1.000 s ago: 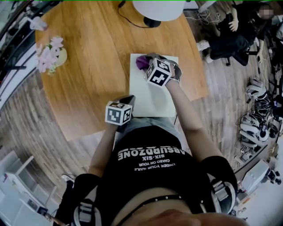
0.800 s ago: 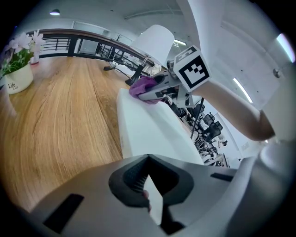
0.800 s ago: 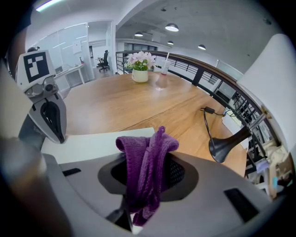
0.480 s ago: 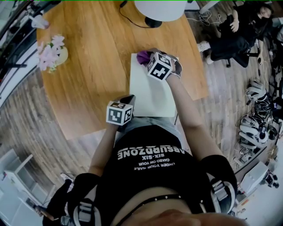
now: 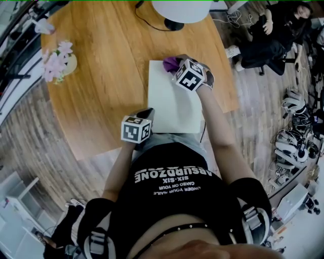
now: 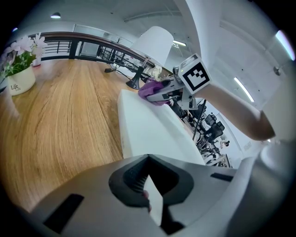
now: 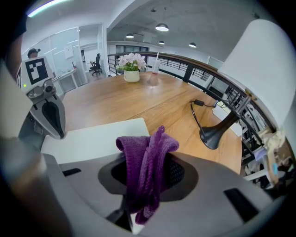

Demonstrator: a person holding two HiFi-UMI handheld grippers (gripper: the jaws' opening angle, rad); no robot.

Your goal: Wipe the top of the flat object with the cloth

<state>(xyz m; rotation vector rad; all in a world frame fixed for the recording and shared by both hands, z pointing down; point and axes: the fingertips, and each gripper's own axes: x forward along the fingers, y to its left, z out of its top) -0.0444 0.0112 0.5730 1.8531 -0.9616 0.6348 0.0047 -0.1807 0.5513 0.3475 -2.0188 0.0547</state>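
The flat object (image 5: 169, 103), a white board, lies on the wooden desk (image 5: 101, 81) at its near edge, about midway across. Well off to the left stands a small flower pot (image 5: 61, 63), which has no part in the job. At the board's near left corner is our left gripper (image 6: 150, 199), its jaws closed on the board's thin near edge, we judge to steady it. At the far right corner our right gripper (image 7: 145, 185) has its jaws clamped on the purple cloth (image 5: 170, 62), which is bunched up and appears to rest on the board's top. A lamp (image 5: 177, 12) stands on the desk beyond.

We judge the wiping to be under way. The top looks evenly white, so nothing shows which parts are done. With the cloth at the far edge, the middle and near stretches may still need passes.
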